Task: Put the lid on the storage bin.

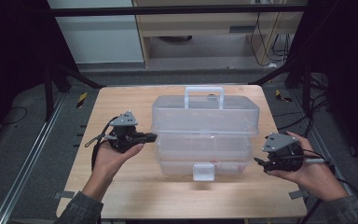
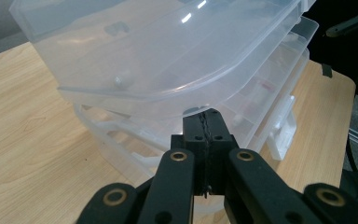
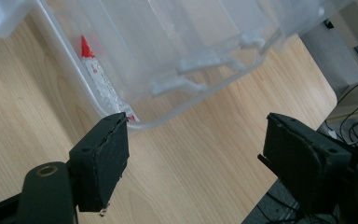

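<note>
1. A clear plastic tiered storage box (image 1: 205,135) sits mid-table, its white carry handle (image 1: 204,95) at 12 o'clock and its front latch (image 1: 203,171) at 6 o'clock.
2. The left gripper (image 1: 150,137), at the box's 9 o'clock, has its jaws pressed together, tips against the rim under the top tray (image 2: 168,56).
3. The right gripper (image 1: 258,162), near 3 o'clock, stands spread beside the bottom corner, holding nothing.
4. The box looks light, stiff and slippery, with thin, flexing walls; rims or the handle seem the safest holds.
5. A red-capped tube (image 3: 98,77) lies inside and could roll if the box tilts.

Clear plastic box (image 3: 168,51), wooden table (image 3: 205,154), gaping right tongs (image 3: 193,154)
</note>
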